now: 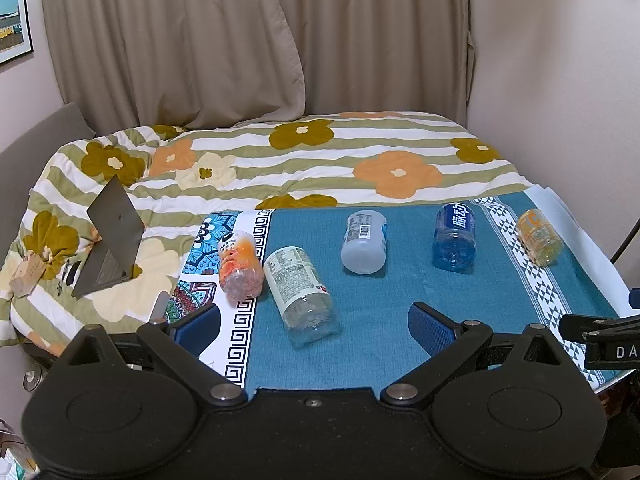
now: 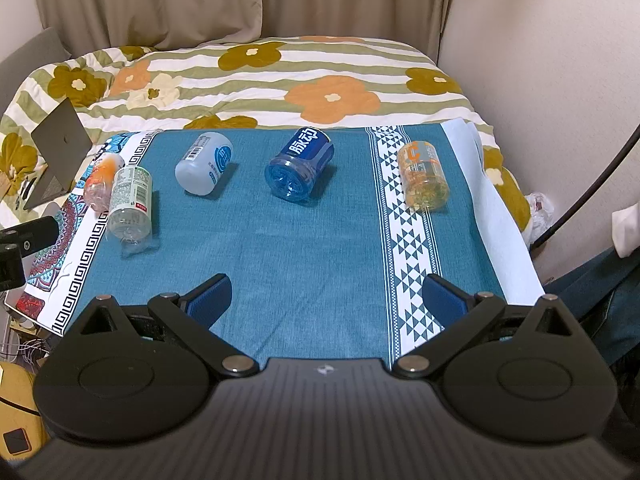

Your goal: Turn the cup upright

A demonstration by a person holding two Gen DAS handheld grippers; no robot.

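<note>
Several cut-bottle cups lie on their sides on a teal cloth. From left: an orange-pink cup, a clear cup with a white-green label, a frosted white cup, a blue cup and a yellow-orange cup. My left gripper is open and empty, just in front of the clear cup. My right gripper is open and empty, in front of the blue cup.
A floral striped quilt covers the bed behind the cloth. A half-open grey laptop stands on the quilt at left. Curtains hang behind. A wall and a black cable are at right.
</note>
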